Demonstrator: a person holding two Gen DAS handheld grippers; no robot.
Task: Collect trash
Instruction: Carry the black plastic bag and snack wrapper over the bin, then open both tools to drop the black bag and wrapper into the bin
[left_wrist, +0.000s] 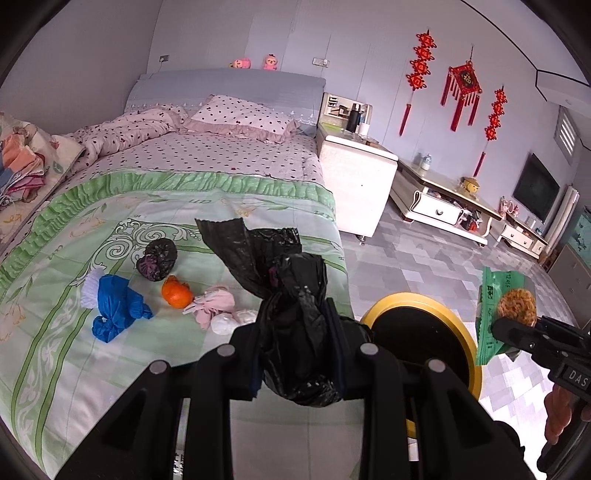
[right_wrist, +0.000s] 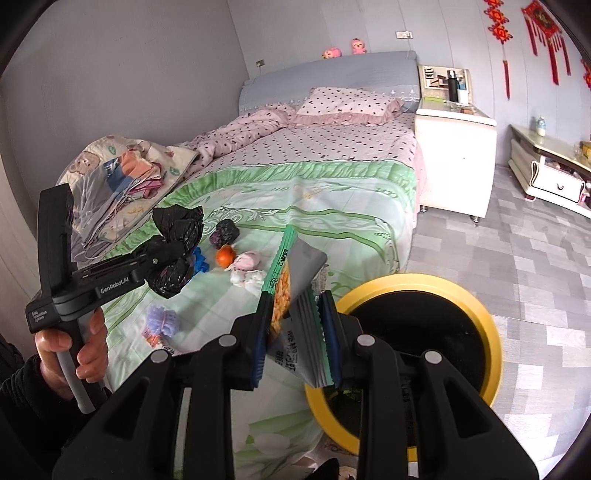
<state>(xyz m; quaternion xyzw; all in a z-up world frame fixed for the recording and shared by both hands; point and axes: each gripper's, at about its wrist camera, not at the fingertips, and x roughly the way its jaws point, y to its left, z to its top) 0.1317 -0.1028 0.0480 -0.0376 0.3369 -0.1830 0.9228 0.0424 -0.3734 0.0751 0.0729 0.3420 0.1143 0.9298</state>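
Bedroom setting: a bed (left_wrist: 184, 206) under a green floral coverlet, grey walls, grey tiled floor.

Left wrist view: the left gripper (left_wrist: 297, 321) has its jaws pinched on a crumpled black plastic bag (left_wrist: 291, 295), glossy and wrinkled, which bulges above and below the pads. Beyond the jaws and to their left, loose litter lies on the coverlet: a blue plastic bundle (left_wrist: 118, 306), an orange peel (left_wrist: 176, 291), a dark knotted bag (left_wrist: 158, 260), a pink wad (left_wrist: 214, 304) and white tissue (left_wrist: 231, 321). Right of the jaws, on the floor beside the bed, stands a yellow-rimmed bin (left_wrist: 436, 302) with a black liner. Further right, the right gripper (left_wrist: 511, 330) clamps a green snack packet (left_wrist: 498, 314).

Right wrist view: the right gripper (right_wrist: 295, 328) has its jaws pressed on the snack packet (right_wrist: 295, 280), green-edged with a silvery back and orange contents printed on its front; it stands upright between the pads. Just right of the jaws sits the bin (right_wrist: 476, 302). Left of them, a hand (right_wrist: 74, 350) holds the left gripper (right_wrist: 168, 258) with the black bag (right_wrist: 177, 229) above the coverlet. A purple-white crumpled piece (right_wrist: 162, 321) lies below it.
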